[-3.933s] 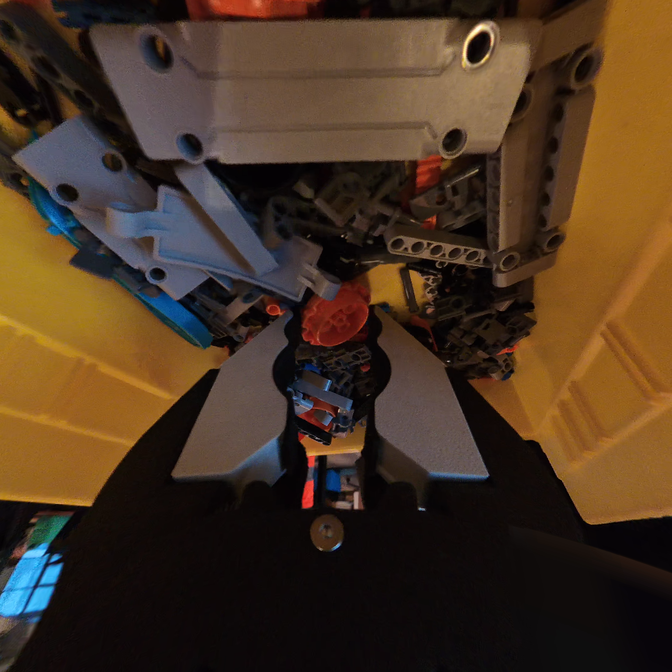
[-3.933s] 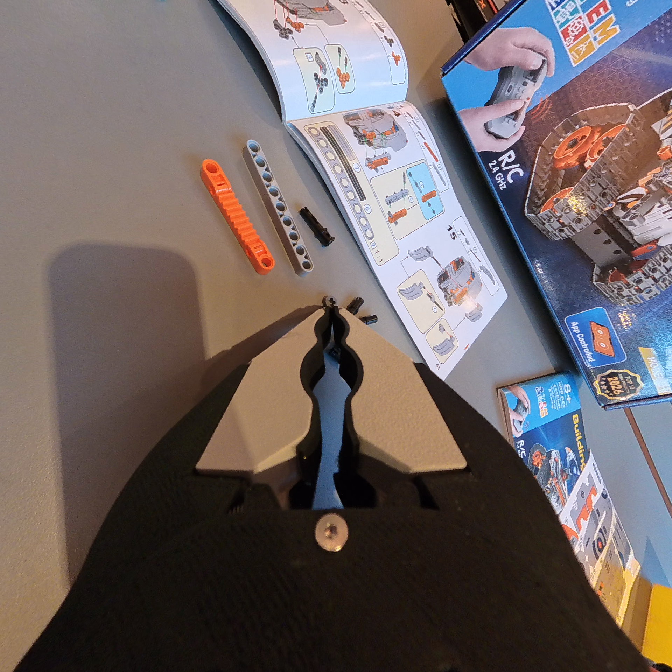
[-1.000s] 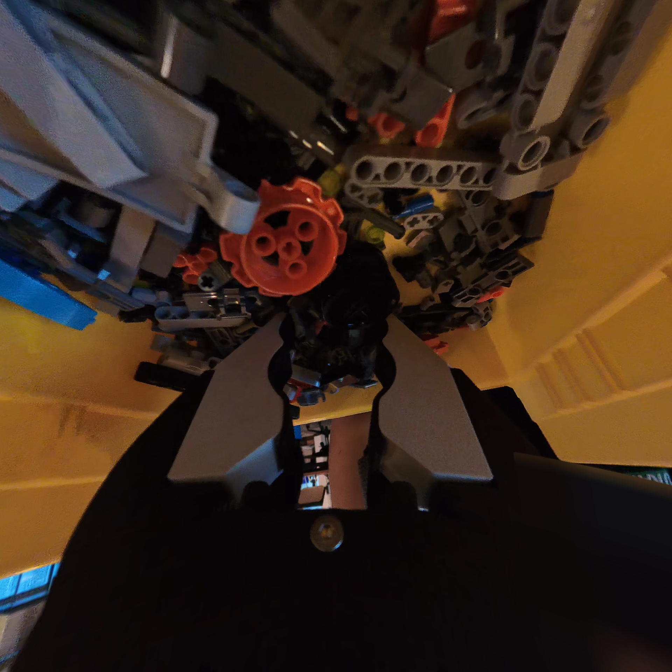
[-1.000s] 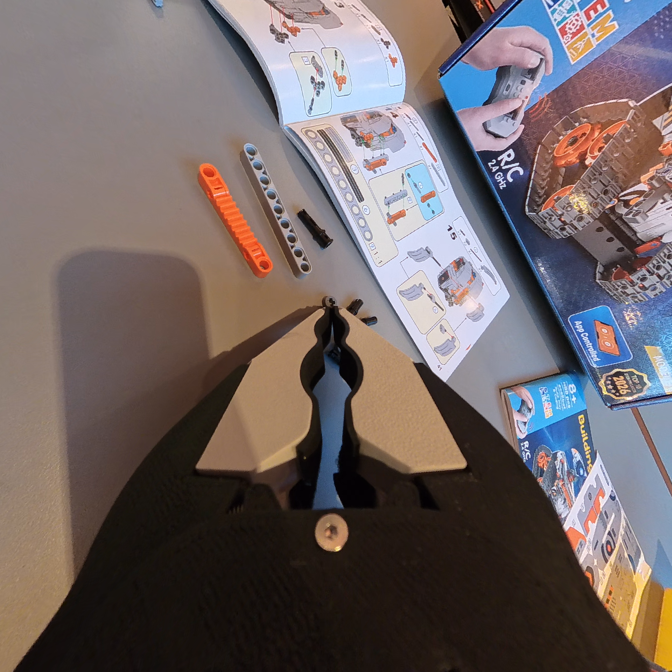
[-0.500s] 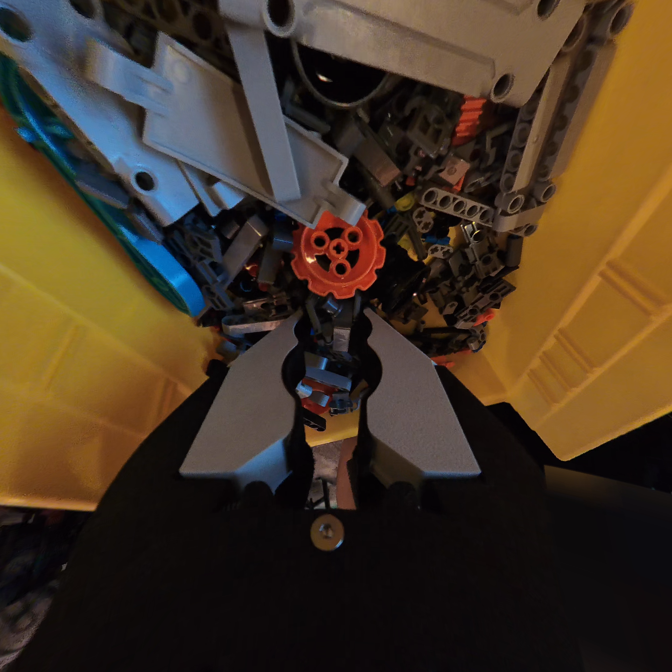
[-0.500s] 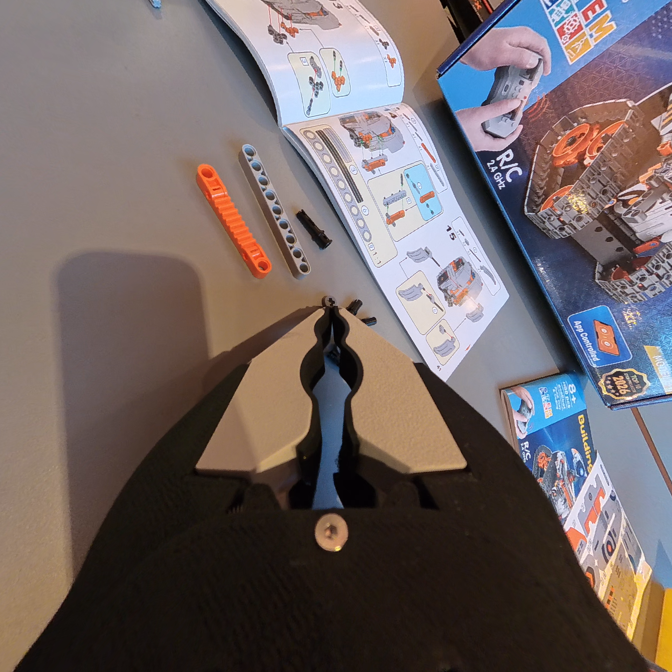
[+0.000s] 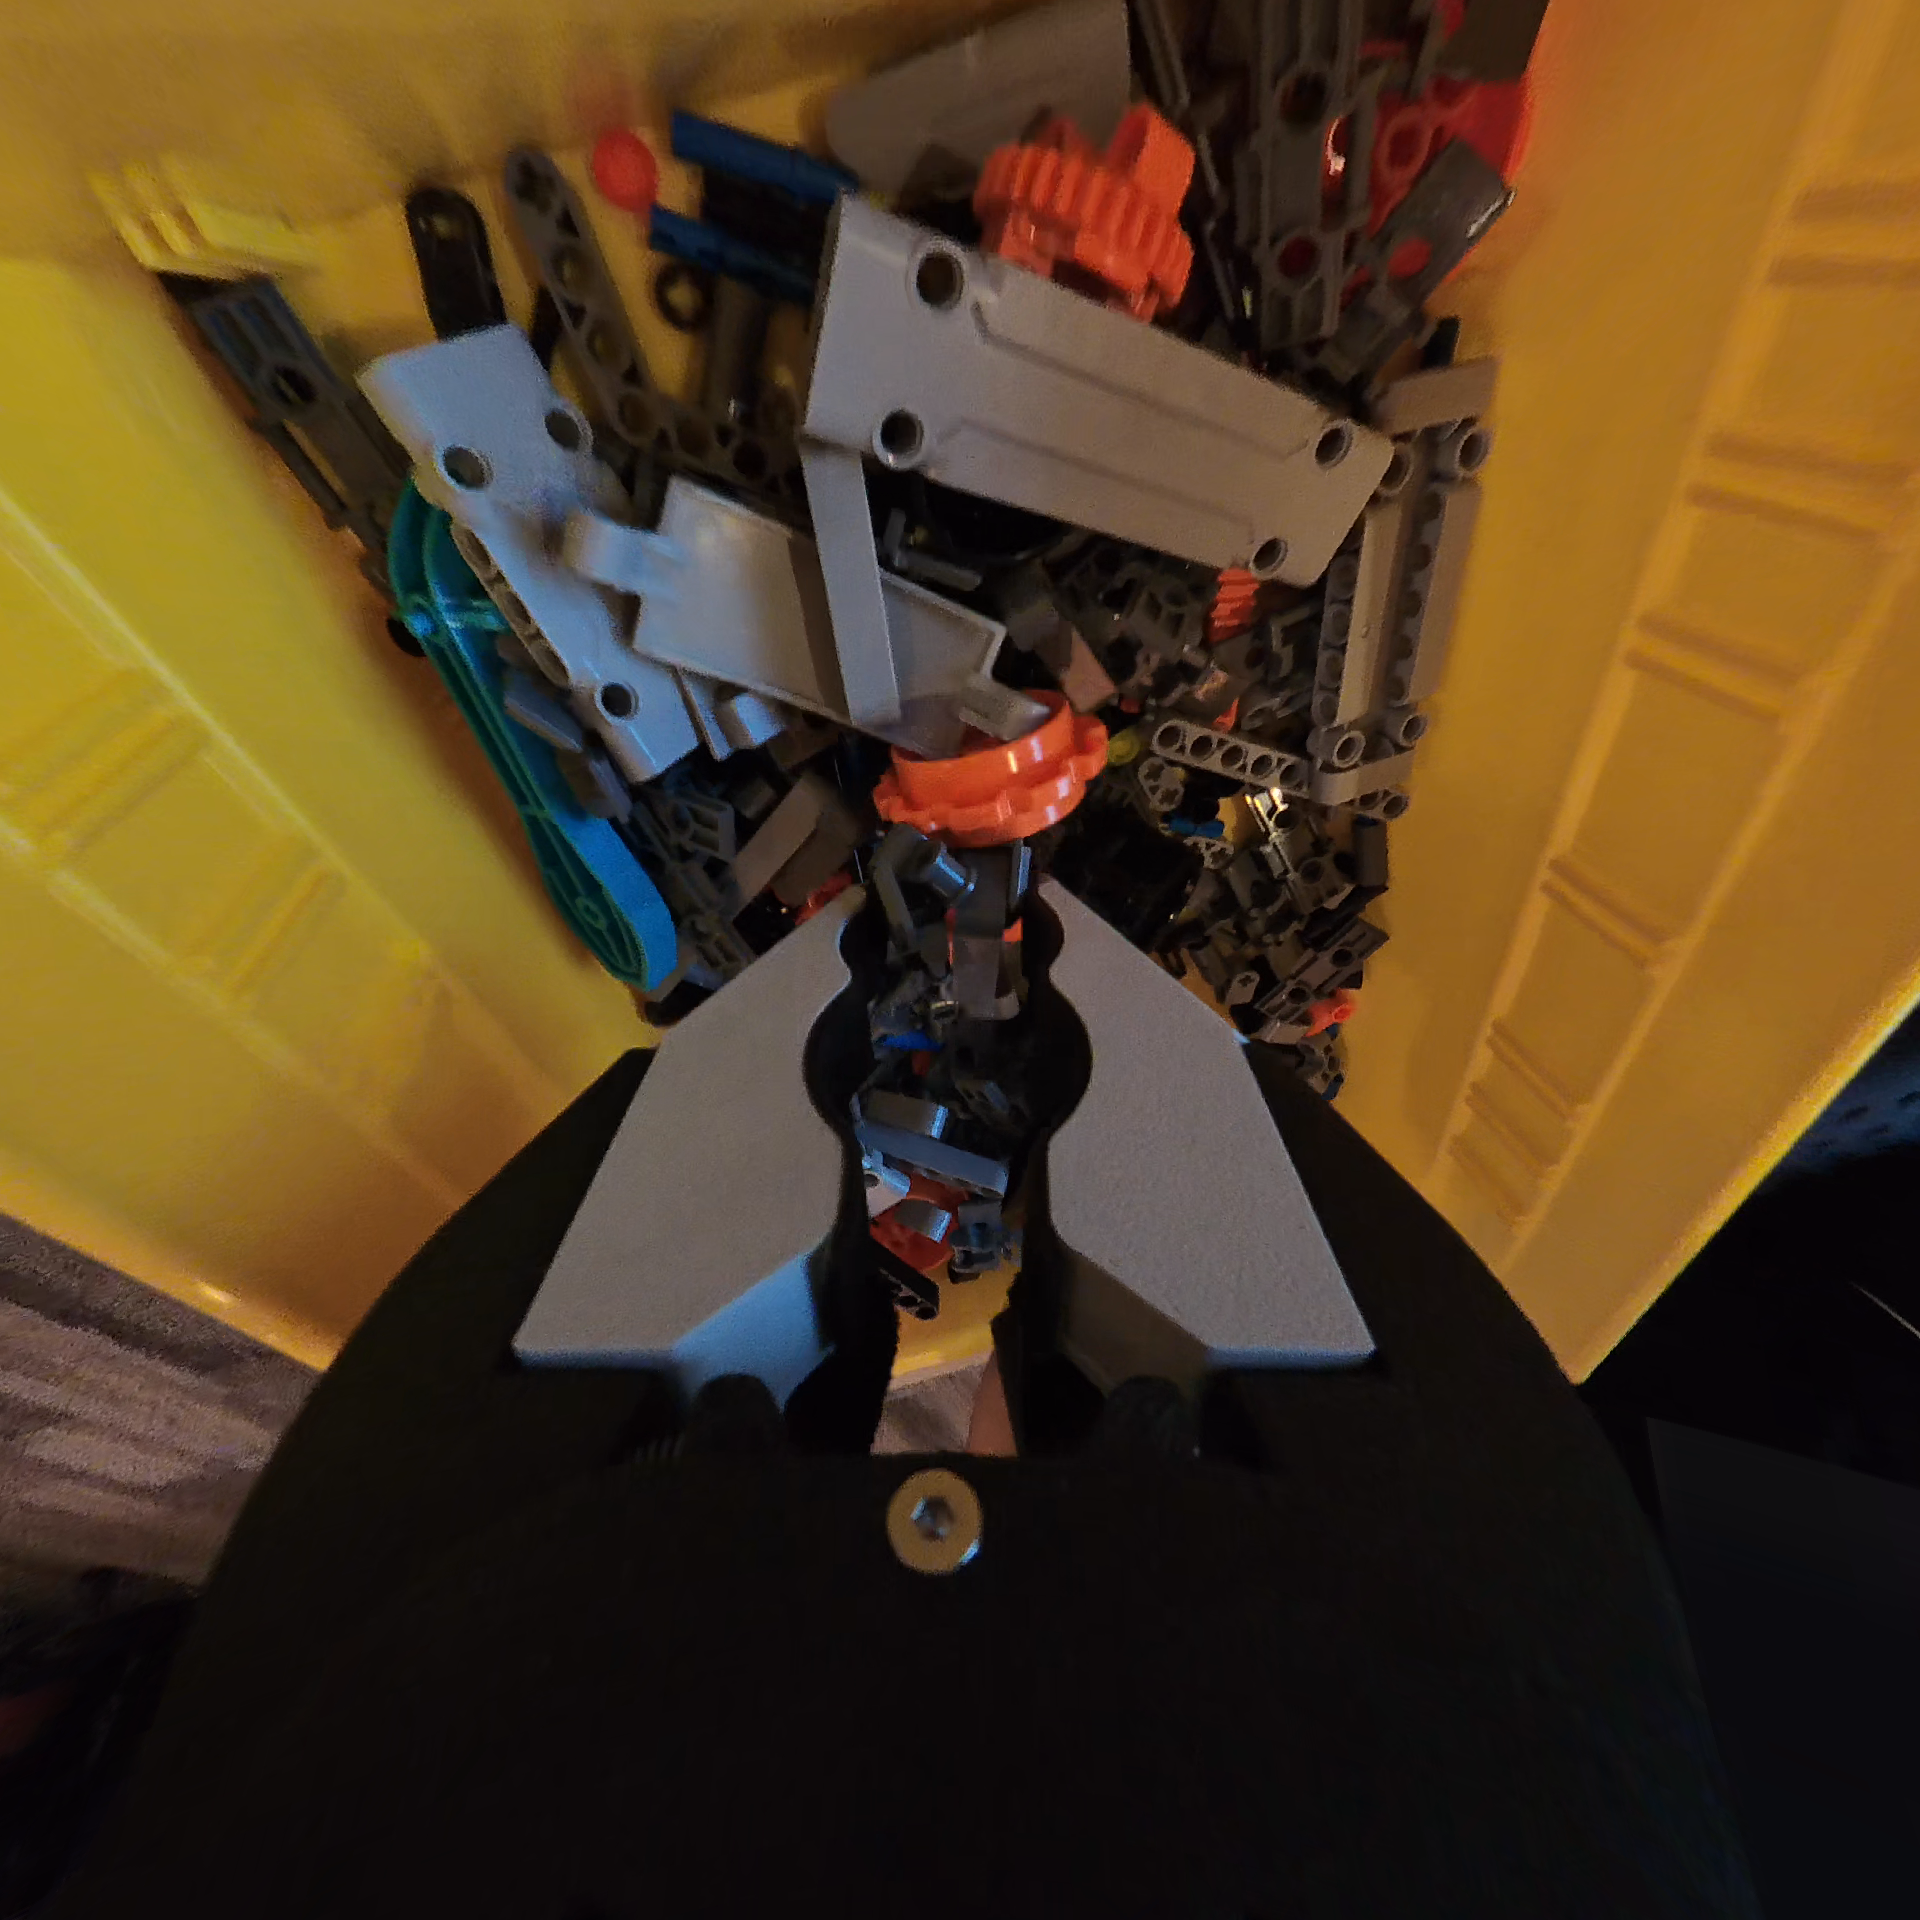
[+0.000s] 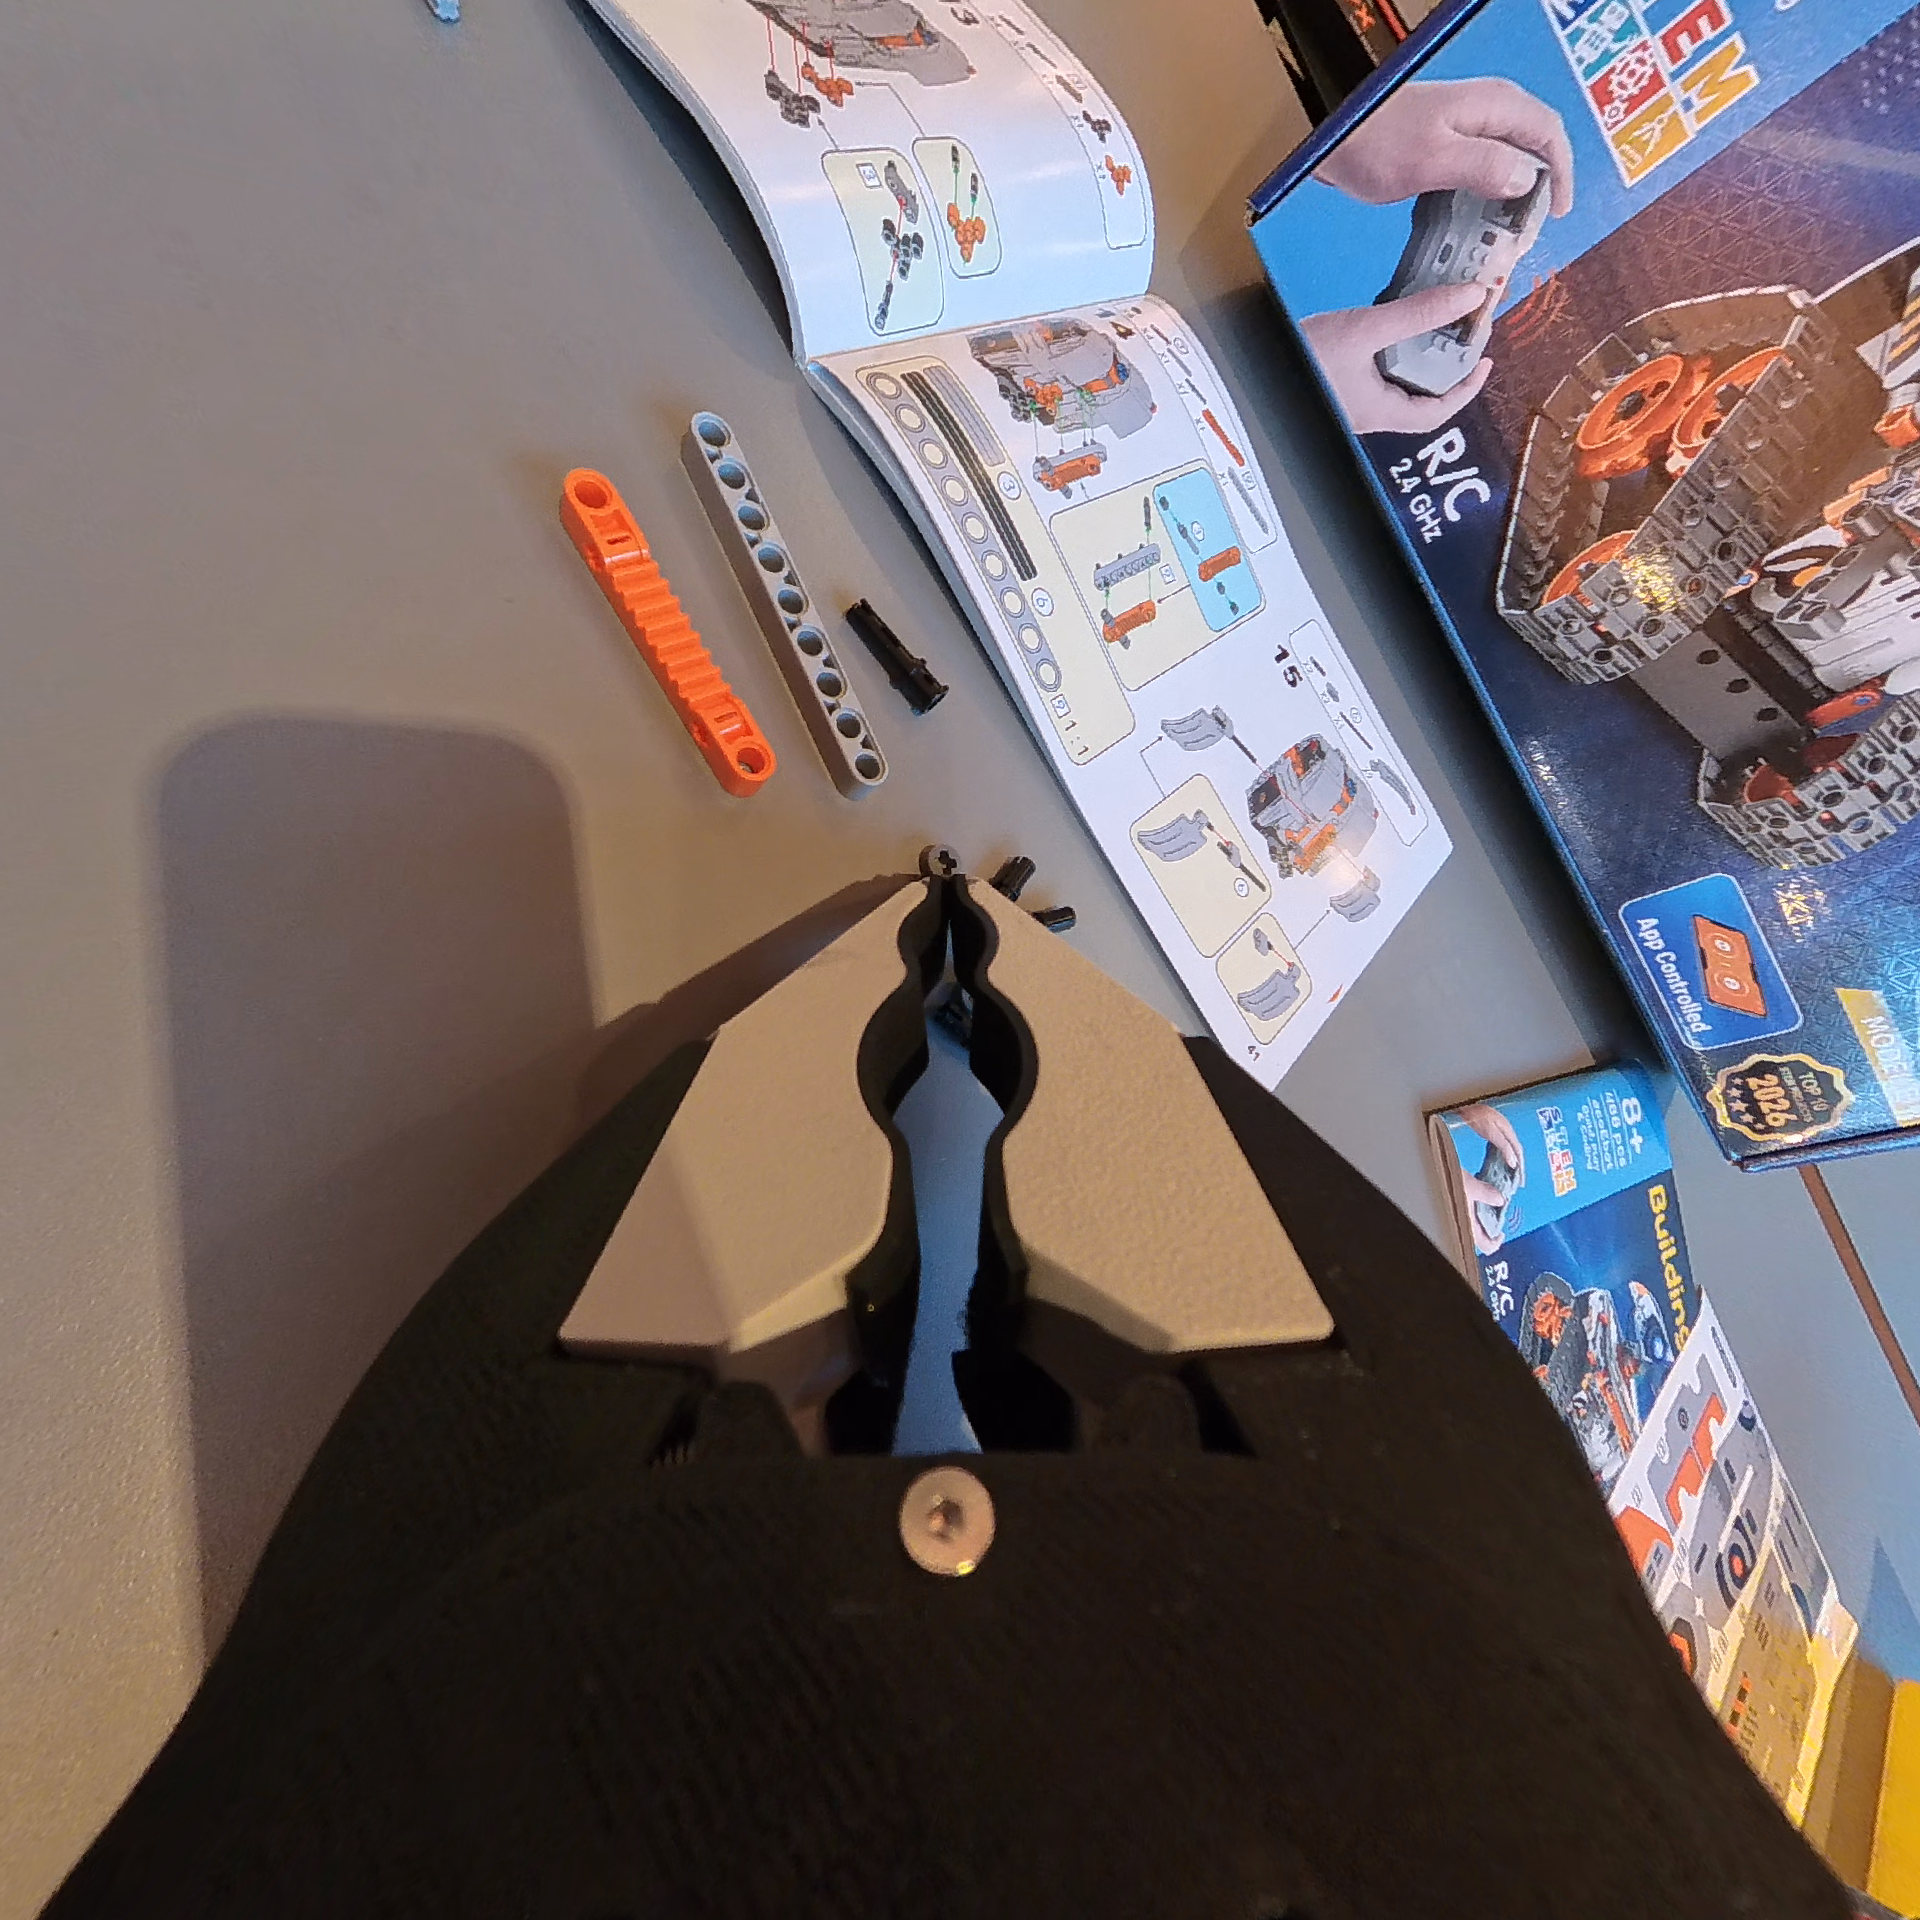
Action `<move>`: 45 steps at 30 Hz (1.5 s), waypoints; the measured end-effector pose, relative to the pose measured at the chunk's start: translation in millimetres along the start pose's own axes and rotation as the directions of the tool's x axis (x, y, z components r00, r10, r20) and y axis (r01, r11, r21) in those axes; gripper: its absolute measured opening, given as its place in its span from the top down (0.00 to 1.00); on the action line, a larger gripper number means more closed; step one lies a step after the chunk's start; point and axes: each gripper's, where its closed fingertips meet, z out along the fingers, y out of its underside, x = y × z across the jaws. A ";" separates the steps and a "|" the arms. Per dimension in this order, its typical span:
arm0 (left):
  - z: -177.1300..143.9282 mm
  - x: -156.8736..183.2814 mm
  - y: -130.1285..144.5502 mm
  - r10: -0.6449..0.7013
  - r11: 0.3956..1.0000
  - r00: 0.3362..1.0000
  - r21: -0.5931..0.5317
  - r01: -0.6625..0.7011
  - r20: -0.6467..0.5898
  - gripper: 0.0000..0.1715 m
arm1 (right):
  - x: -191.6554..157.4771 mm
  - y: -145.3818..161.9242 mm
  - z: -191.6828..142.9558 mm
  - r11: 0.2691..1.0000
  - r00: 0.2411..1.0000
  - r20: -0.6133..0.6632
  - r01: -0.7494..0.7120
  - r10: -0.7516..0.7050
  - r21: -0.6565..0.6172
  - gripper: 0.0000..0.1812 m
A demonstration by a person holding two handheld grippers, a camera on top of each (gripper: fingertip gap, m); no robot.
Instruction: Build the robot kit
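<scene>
Left gripper (image 7: pixel 951 904), jaws parted, inside a yellow bin (image 7: pixel 1662 727) of building-set parts, tips just below an orange toothed wheel (image 7: pixel 992 779); whether they touch a part cannot be told. Right gripper (image 8: pixel 948 883), jaws closed on a small black pin (image 8: pixel 943 860), above a grey table (image 8: pixel 260 364). Beyond it: orange toothed rack (image 8: pixel 665 632), grey holed beam (image 8: pixel 784 603), black connector pin (image 8: pixel 894 657), open instruction booklet (image 8: pixel 1091 520).
</scene>
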 end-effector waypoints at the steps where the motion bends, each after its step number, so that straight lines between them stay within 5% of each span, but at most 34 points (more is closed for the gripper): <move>1: 0.0 -0.2 -2.6 -0.004 1.000 1.000 0.008 0.004 -0.004 0.87 | -0.1 0.0 -0.1 1.000 1.000 0.000 0.000 0.000 0.000 1.00; 13: -9.1 -3.5 -10.2 0.014 0.997 1.000 0.070 -0.016 0.024 0.79 | -0.2 0.0 -0.1 1.000 1.000 0.000 0.001 -0.001 0.000 1.00; 25: -72.1 26.3 -29.4 0.124 0.911 0.992 0.391 -0.129 0.038 0.77 | -0.2 0.2 -0.4 1.000 1.000 -0.002 0.010 -0.010 -0.005 1.00; 33: -144.3 55.2 -50.4 0.246 0.666 0.963 0.703 -0.249 0.108 0.72 | -0.3 0.7 -0.9 1.000 1.000 -0.006 0.022 -0.022 -0.010 1.00; 42: -237.2 84.7 -37.8 0.341 0.201 0.925 0.949 -0.244 0.166 0.83 | 0.3 1.0 -0.5 1.000 1.000 -0.006 0.006 -0.006 0.002 1.00; 45: -251.2 83.2 -30.9 0.351 0.111 0.921 0.969 -0.222 0.170 0.83 | 1.0 0.8 0.3 1.000 1.000 -0.008 0.000 0.000 0.006 1.00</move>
